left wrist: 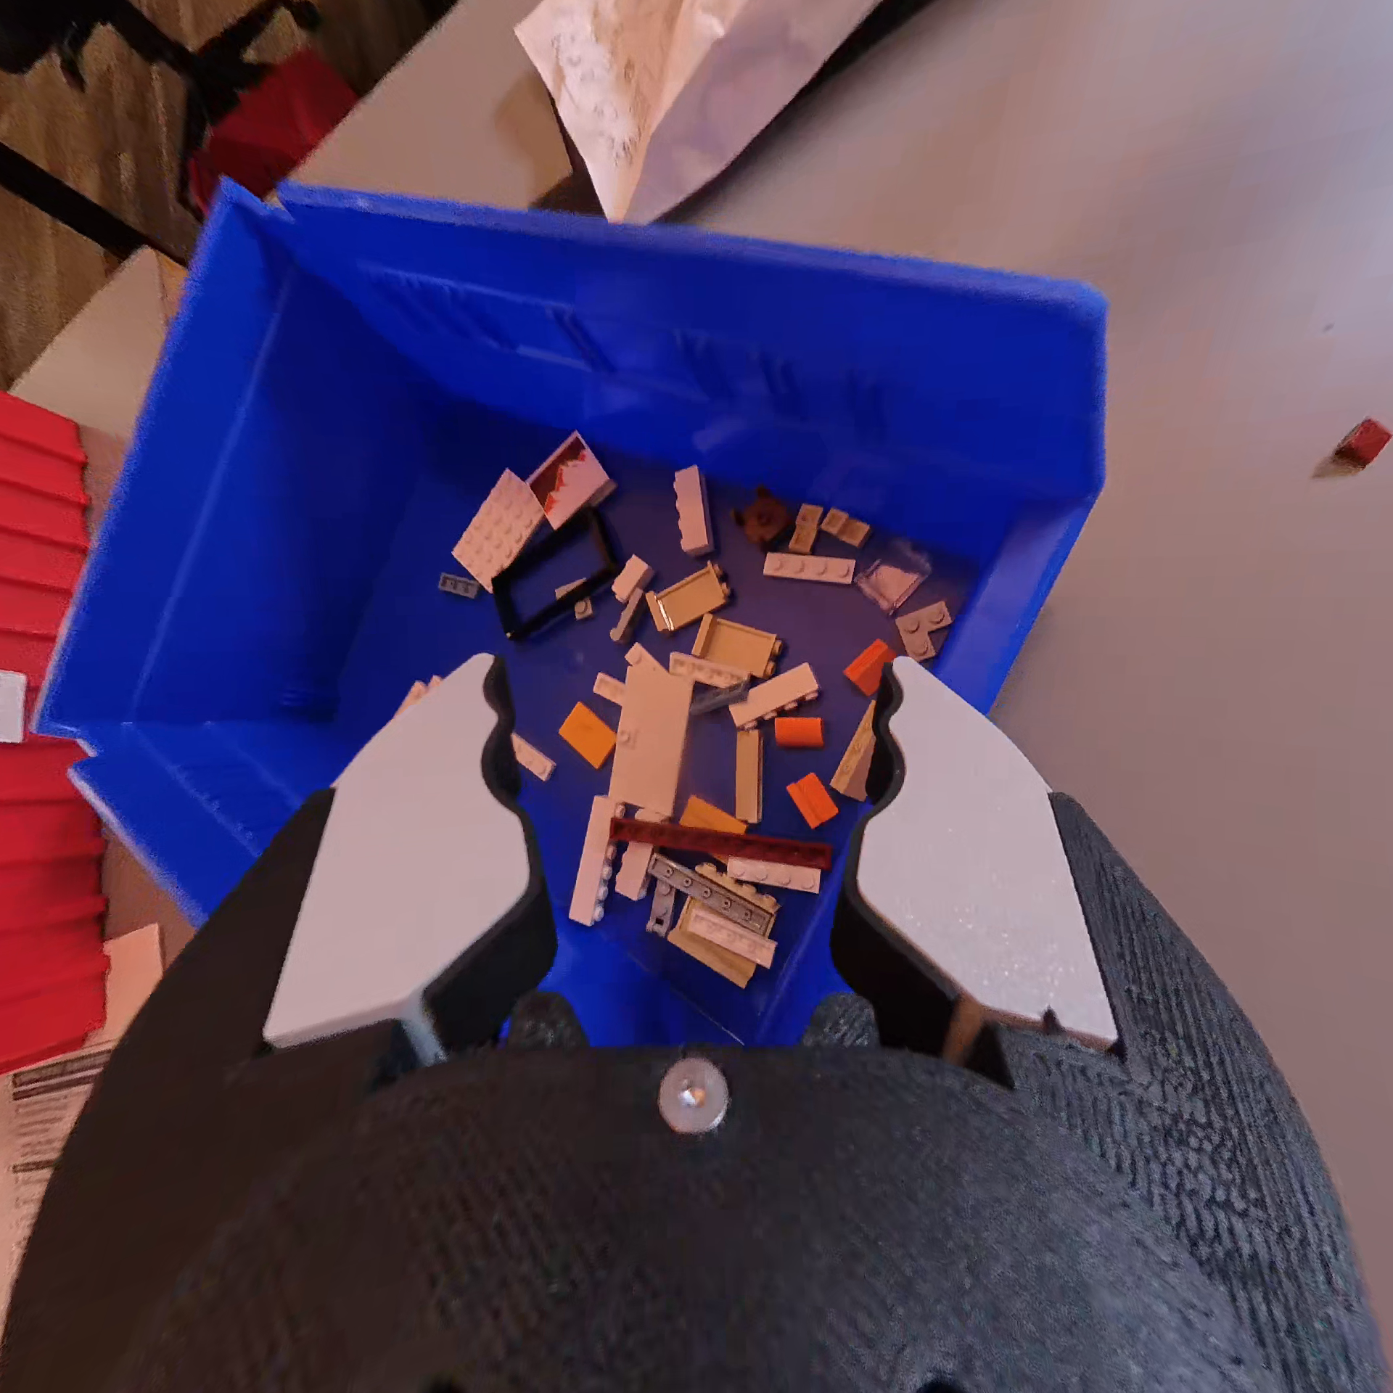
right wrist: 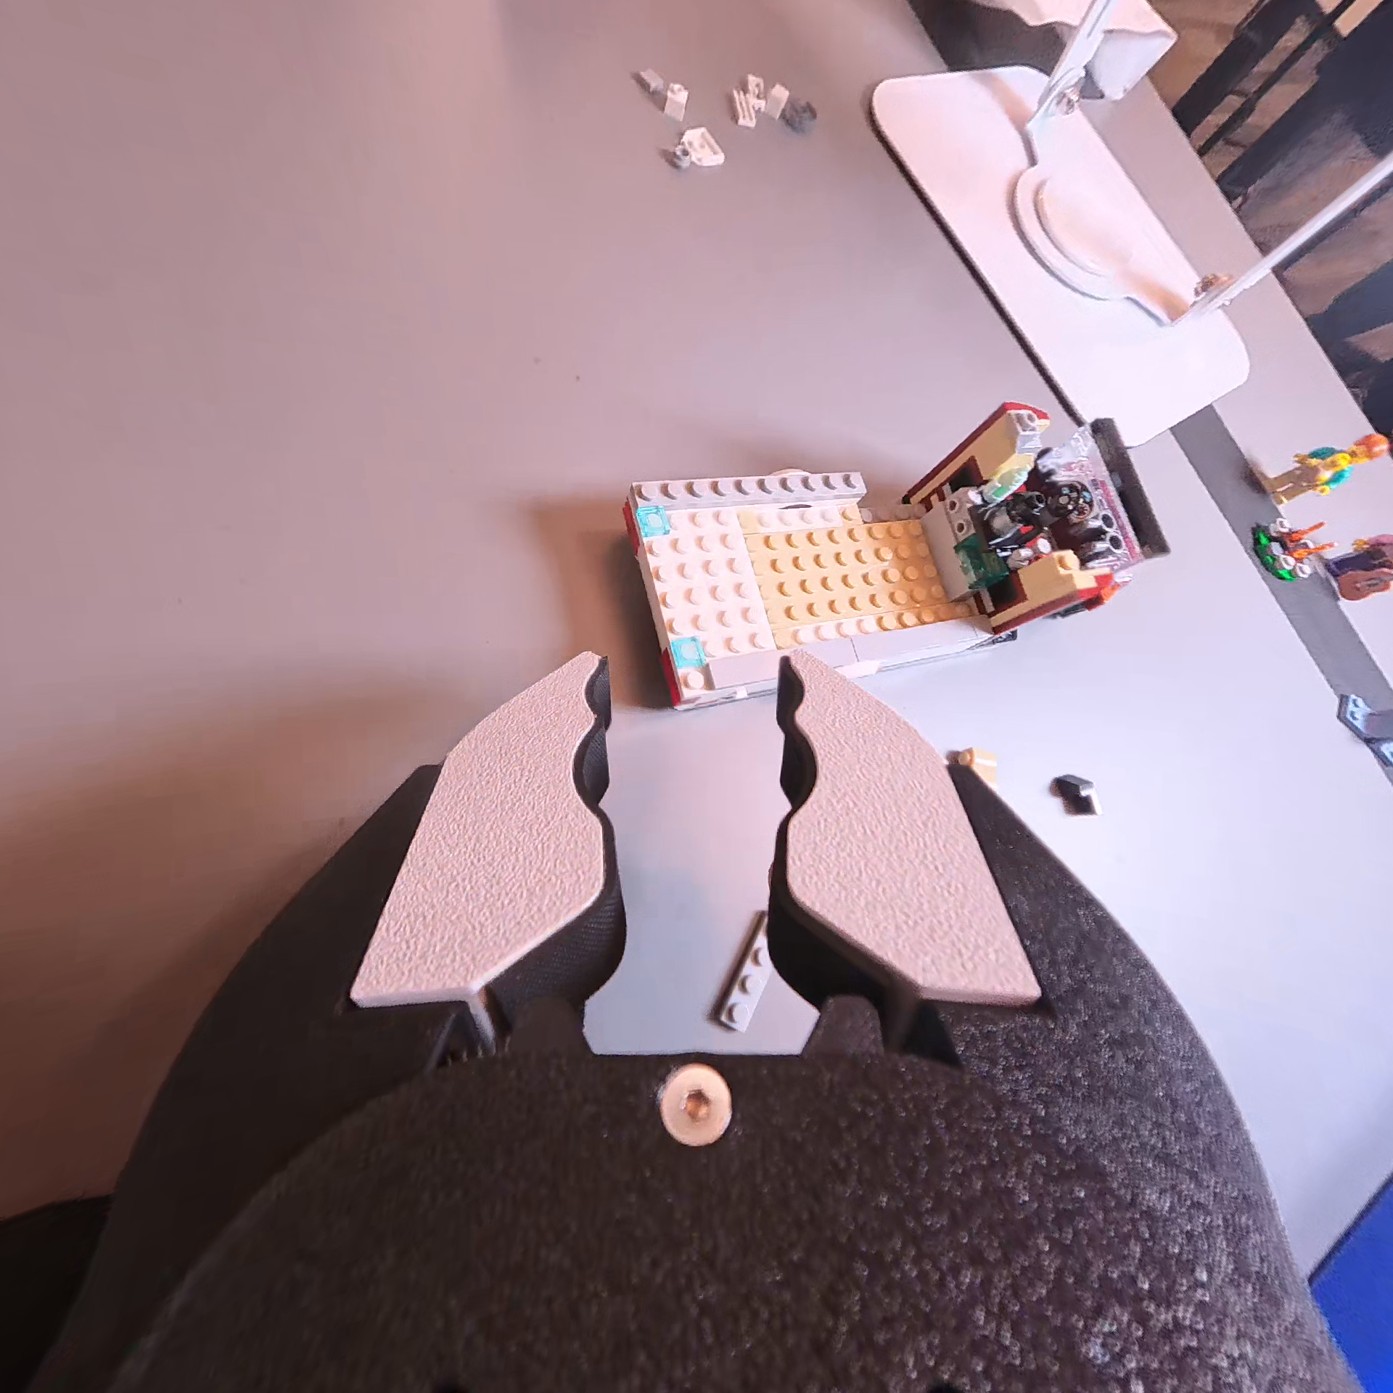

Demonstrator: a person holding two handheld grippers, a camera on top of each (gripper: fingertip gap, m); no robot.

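In the left wrist view my left gripper (left wrist: 693, 667) is wide open and holds nothing, hovering over a blue bin (left wrist: 316, 467). Several loose toy bricks (left wrist: 678, 716) in tan, white, orange, grey and dark red lie on the bin's floor below the fingertips. In the right wrist view my right gripper (right wrist: 693, 667) is open and holds nothing above the grey table (right wrist: 301, 377). A part-built brick model (right wrist: 791, 580) of white and tan studded plates with a dark red cab stands just beyond its fingertips. A small grey plate (right wrist: 742, 980) lies on the table between the finger bases, untouched.
A white lamp base (right wrist: 1055, 249) stands at the back right, with small grey pieces (right wrist: 724, 113) at the far side. Minifigures (right wrist: 1327, 482) stand at the right edge. A tan piece (right wrist: 980, 761) and a black piece (right wrist: 1078, 810) lie near my right finger. A crumpled bag (left wrist: 663, 98) lies beyond the bin, red boxes (left wrist: 38, 678) to its left. My hands' fingertips stand some 50 centimetres from each other.
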